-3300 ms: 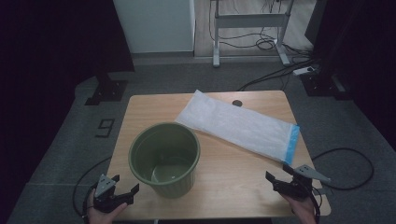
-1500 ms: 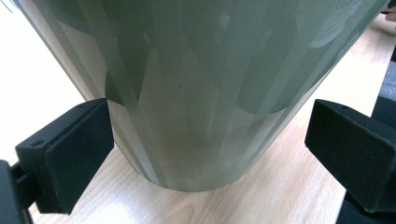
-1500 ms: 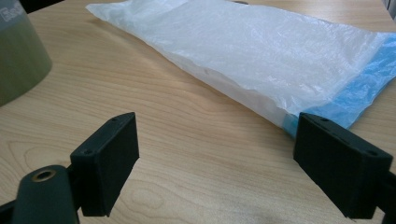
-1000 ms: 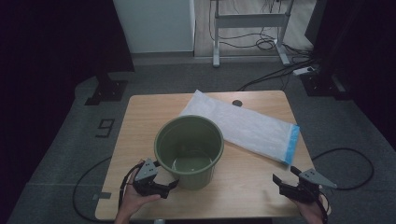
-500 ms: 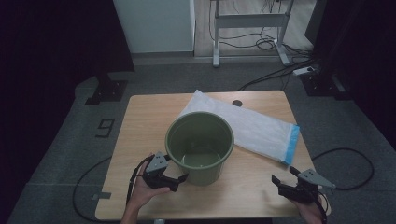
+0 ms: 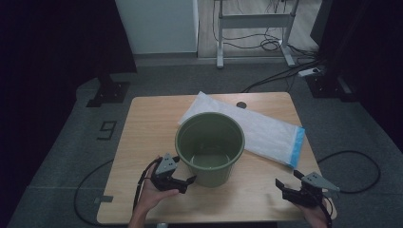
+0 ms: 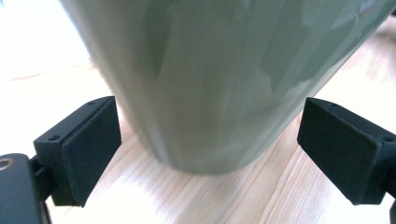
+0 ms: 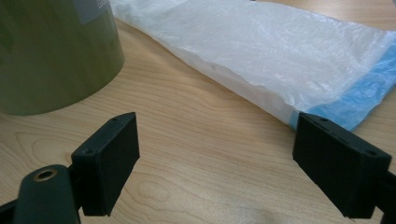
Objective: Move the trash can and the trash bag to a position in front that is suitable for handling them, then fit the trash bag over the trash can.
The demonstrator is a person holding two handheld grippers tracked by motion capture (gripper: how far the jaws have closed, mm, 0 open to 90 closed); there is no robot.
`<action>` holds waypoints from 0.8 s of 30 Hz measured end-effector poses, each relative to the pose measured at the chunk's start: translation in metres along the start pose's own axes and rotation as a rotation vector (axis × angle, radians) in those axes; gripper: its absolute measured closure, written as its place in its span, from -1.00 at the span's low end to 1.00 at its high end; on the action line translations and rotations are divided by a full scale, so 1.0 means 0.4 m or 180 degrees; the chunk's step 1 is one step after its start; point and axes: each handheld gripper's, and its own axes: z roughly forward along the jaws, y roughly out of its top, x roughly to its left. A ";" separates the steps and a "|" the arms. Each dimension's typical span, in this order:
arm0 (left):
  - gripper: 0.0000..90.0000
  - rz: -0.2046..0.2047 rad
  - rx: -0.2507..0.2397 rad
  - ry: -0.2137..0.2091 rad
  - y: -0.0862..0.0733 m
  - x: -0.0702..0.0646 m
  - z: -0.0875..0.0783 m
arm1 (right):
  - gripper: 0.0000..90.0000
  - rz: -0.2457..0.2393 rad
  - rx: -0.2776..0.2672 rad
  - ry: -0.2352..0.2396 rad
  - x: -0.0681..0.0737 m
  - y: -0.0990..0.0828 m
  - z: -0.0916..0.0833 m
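Observation:
A green plastic bucket [image 6: 210, 147] stands upright near the middle of the wooden table [image 6: 142, 137], its far rim overlapping a white plastic bag with a blue end [image 6: 271, 130]. My left gripper [image 6: 183, 179] is open at the bucket's lower left side. In the left gripper view the bucket's base [image 7: 210, 93] sits between the two spread jaws, and contact is unclear. My right gripper [image 6: 287, 183] rests open near the table's front right corner, with nothing between its jaws. In the right gripper view the bucket [image 8: 51, 51] is at the left and the bag [image 8: 280, 56] lies ahead.
A small dark round disc [image 6: 242, 105] lies at the table's far edge by the bag. Cables [image 6: 351, 161] trail over the grey floor right of the table. A metal frame [image 6: 252, 28] and a white cabinet [image 6: 157, 23] stand behind.
My left gripper has come in from the front left corner and the bucket has shifted right and away, onto the bag's near edge. The right gripper has stayed in place.

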 end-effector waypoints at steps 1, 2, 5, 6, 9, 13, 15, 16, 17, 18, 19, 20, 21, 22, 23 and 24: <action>-0.87 0.0000 0.0000 0.0000 0.000 0.000 0.000 | -0.69 0.0000 0.0000 0.0000 0.000 0.000 0.000; -0.87 -0.0015 0.0005 0.0016 -0.008 -0.001 -0.006 | -0.69 -0.0044 0.0017 -0.0036 0.002 0.001 -0.001; -0.87 -0.0064 0.0046 0.0035 -0.034 -0.005 -0.024 | -0.69 -0.0158 0.0044 -0.0045 0.012 0.004 -0.001; -0.87 -0.0072 0.0065 0.0050 -0.043 -0.007 -0.029 | -0.69 -0.0173 0.0049 -0.0046 0.016 0.006 0.000; -0.87 -0.0101 0.0092 0.0094 -0.072 -0.014 -0.047 | -0.69 -0.0237 0.0076 -0.0042 0.023 0.008 0.004; -0.87 -0.0167 0.0102 0.0145 -0.113 -0.017 -0.068 | -0.69 -0.0277 0.0119 -0.0008 0.029 0.010 0.009; -0.87 -0.0221 0.0095 0.0160 -0.132 -0.015 -0.074 | -0.69 -0.0286 0.0131 0.0000 0.031 0.010 0.011; -0.87 -0.0217 0.0125 0.0176 -0.139 -0.013 -0.076 | -0.69 -0.0286 0.0136 -0.0004 0.032 0.011 0.012; -0.87 -0.0210 0.0152 0.0206 -0.145 -0.010 -0.078 | -0.69 -0.0290 0.0138 -0.0009 0.033 0.012 0.013; -0.87 -0.0218 0.0153 0.0223 -0.150 -0.006 -0.080 | -0.69 -0.0294 0.0147 -0.0029 0.034 0.017 0.016; -0.87 -0.0234 0.0147 0.0222 -0.155 -0.003 -0.083 | -0.69 -0.0294 0.0147 -0.0029 0.034 0.017 0.016; -0.87 -0.0229 0.0159 0.0233 -0.159 0.001 -0.084 | -0.69 -0.0290 0.0155 -0.0045 0.034 0.020 0.018; -0.87 -0.0228 0.0177 0.0253 -0.164 0.004 -0.085 | -0.68 -0.0252 0.0151 -0.0059 0.033 0.028 0.025; -0.87 -0.0241 0.0188 0.0268 -0.168 0.008 -0.087 | -0.68 -0.0252 0.0151 -0.0059 0.033 0.028 0.025; -0.87 -0.0263 0.0186 0.0277 -0.172 0.012 -0.089 | -0.68 -0.0231 0.0150 -0.0059 0.033 0.033 0.029; -0.87 -0.0281 0.0179 0.0284 -0.177 0.015 -0.092 | -0.67 -0.0216 0.0153 -0.0060 0.033 0.038 0.034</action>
